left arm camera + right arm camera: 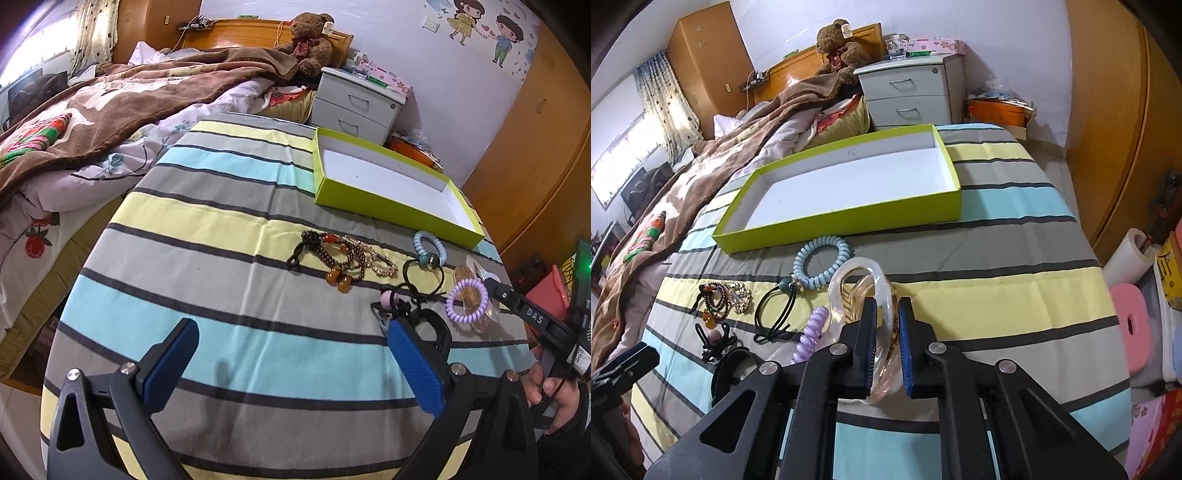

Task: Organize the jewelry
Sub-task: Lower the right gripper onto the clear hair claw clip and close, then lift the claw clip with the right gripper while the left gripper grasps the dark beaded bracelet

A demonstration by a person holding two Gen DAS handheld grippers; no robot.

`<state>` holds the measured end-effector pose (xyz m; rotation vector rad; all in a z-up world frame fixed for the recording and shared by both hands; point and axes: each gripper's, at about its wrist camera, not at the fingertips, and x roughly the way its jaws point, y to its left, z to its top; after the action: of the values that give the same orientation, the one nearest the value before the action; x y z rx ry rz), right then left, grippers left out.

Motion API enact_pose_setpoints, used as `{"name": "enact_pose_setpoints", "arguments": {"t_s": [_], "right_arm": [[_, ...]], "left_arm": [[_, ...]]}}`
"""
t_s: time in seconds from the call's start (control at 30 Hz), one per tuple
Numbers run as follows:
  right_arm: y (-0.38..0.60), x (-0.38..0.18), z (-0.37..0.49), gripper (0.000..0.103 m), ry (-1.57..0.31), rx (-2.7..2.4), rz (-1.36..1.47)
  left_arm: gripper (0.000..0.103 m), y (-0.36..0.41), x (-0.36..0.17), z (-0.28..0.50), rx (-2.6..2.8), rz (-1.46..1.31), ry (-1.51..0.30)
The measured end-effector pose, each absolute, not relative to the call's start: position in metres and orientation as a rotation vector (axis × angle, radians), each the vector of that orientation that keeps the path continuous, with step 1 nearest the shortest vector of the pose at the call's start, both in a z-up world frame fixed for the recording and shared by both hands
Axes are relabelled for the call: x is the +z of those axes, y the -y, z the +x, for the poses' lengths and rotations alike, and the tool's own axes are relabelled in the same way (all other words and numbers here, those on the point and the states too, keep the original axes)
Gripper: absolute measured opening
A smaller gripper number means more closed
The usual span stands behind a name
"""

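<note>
My right gripper (886,306) is shut on a clear amber hair claw (857,284) just above the striped cloth; the claw also shows in the left wrist view (476,291). A purple coil hair tie (810,332) lies against the claw. A blue coil hair tie (822,266), a black elastic tie (775,312), beaded bracelets (720,299) and a pink-bead tie (714,338) lie on the cloth. The open green box (849,218) with a white inside stands behind them. My left gripper (291,332) is open and empty, low over the cloth, left of the pile.
The table with the striped cloth (207,229) stands beside a bed (92,122) with a brown blanket. A white nightstand (908,92) stands behind the box. A wooden wardrobe (1108,110) is on the right. Pink and yellow items (1137,325) lie on the floor at right.
</note>
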<state>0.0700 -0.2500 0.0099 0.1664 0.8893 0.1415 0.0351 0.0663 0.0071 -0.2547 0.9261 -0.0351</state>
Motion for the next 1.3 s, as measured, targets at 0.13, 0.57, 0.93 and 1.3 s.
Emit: {"name": "enact_pose_setpoints", "arguments": {"t_s": [0.13, 0.57, 0.93, 1.3], "right_arm": [[0.258, 0.015, 0.065, 0.009, -0.874, 0.129, 0.165], [0.29, 0.024, 0.046, 0.008, -0.845, 0.082, 0.163], [0.29, 0.03, 0.039, 0.008, -0.832, 0.108, 0.171], [0.29, 0.026, 0.042, 0.008, -0.841, 0.105, 0.172]], "left_arm": [[0.103, -0.068, 0.008, 0.042, -0.038, -0.258, -0.925], [0.101, -0.076, 0.005, 0.075, -0.015, -0.248, -0.922], [0.099, -0.062, -0.007, 0.109, -0.074, -0.173, -0.96], [0.08, -0.044, -0.018, 0.125, -0.091, -0.083, -0.984]]}}
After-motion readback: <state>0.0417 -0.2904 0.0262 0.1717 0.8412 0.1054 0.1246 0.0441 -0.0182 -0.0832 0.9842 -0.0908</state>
